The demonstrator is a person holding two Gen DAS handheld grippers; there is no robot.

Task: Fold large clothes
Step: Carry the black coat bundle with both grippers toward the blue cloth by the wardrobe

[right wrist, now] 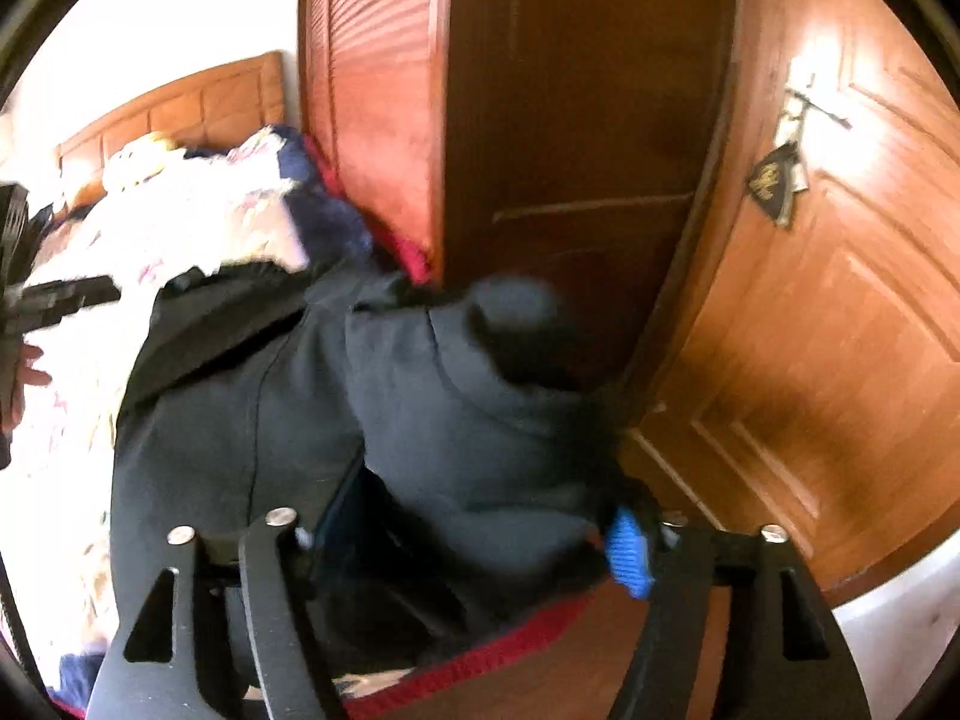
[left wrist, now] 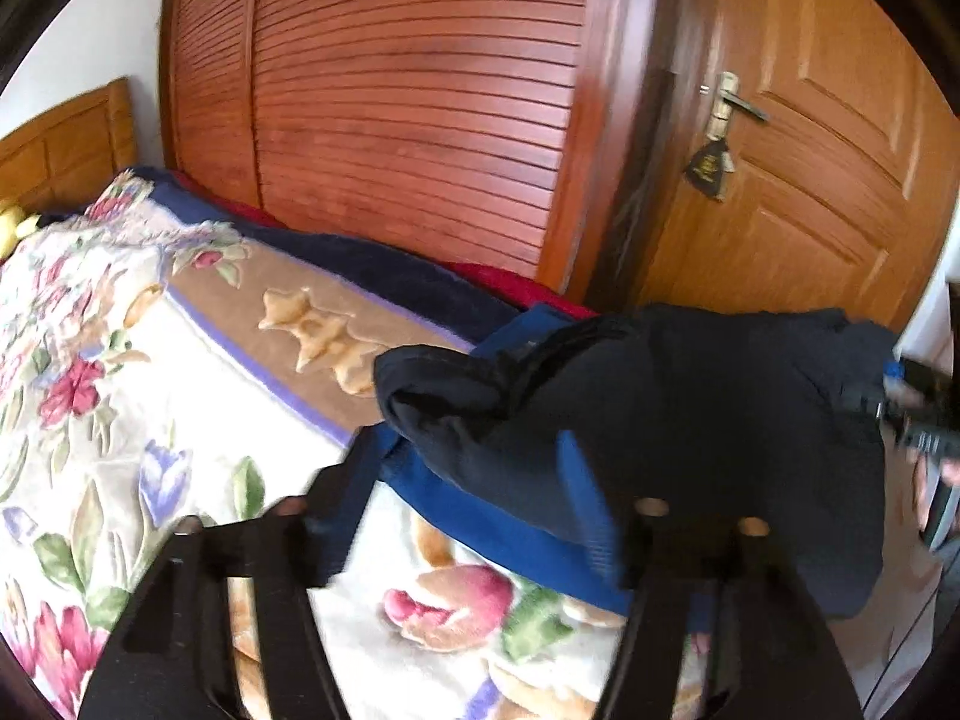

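Dark soft garment (left wrist: 690, 420), rumpled, bunched on plush floral blanket (left wrist: 120, 420)

No legible text, label, brand or number is shown. A gold emblem is carried on the dark tag (left wrist: 708, 171) (right wrist: 774, 183) hung from the door handle (left wrist: 735, 99) at far right, but it cannot be read.

Both tongs, the left tongs (left wrist: 474, 516) and the right tongs (right wrist: 474, 534), are flat black slotted arms hinged on round silver screws, with ribbed blue pads (right wrist: 627, 552) lining the inner faces of their fingers.
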